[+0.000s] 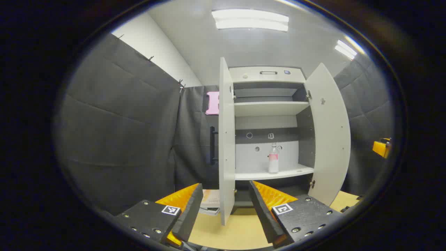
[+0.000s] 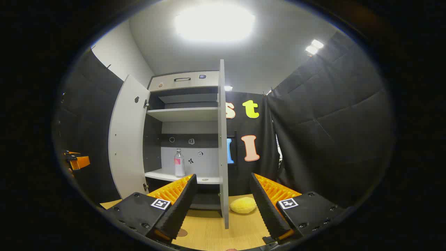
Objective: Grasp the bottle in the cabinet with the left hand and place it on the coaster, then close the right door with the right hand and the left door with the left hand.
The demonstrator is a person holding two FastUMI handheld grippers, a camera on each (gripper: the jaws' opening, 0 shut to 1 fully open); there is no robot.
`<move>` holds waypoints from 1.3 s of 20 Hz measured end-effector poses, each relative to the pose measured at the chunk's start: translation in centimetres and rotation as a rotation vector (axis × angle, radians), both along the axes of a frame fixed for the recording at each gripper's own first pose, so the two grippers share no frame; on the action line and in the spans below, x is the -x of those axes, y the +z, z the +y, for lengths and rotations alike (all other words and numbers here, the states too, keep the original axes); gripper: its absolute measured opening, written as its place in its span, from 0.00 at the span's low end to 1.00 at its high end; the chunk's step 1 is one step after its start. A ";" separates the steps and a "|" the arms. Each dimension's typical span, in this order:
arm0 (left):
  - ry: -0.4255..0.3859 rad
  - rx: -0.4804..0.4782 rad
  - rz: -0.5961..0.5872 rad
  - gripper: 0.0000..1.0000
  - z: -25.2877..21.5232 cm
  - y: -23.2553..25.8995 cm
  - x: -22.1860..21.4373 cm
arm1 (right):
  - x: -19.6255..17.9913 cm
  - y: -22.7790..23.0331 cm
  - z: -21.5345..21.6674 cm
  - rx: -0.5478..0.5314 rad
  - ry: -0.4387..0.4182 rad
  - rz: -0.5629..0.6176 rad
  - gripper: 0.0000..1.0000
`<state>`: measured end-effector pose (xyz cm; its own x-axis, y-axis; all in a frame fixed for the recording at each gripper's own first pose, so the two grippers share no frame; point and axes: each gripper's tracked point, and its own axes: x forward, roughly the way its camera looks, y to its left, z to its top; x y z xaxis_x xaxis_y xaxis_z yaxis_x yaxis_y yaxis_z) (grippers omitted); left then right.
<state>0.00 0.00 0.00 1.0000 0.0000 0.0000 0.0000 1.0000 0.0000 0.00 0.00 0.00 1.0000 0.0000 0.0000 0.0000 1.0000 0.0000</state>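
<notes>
- The left gripper has its fingers spread wide and holds nothing; between them stands the edge of the cabinet's left door, swung out toward the camera.
- The right gripper is likewise wide apart and empty — the edge of the right door stands in the gap between its fingers.
- Beneath both lies the wooden worktop; in the right gripper view a yellow sponge-like lump rests on it just beside the right door's foot, and a small brown round thing, possibly the coaster, lies near the left finger.
- In the left gripper view a stack of flat items, perhaps books, sits on the worktop left of the door.
- The cabinet is open, both doors out. The bottle stands upright on the lower shelf — clear, with a pink label — well apart from either gripper.
- The upper shelf carries nothing I can make out.
- Black cloth walls close the booth on both sides.
</notes>
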 end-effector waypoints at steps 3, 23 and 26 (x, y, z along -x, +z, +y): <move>0.003 -0.009 0.002 0.81 -0.5 0.0 0.3 | -0.2 -0.1 -0.1 0.009 0.007 0.006 0.96; -0.047 0.013 -0.011 0.80 -10.6 0.4 -2.8 | -2.1 -4.3 -4.7 -0.017 0.059 0.053 0.96; -0.067 0.029 -0.016 0.80 -12.2 0.7 -5.6 | -2.5 -5.3 -5.7 -0.028 0.049 0.074 0.96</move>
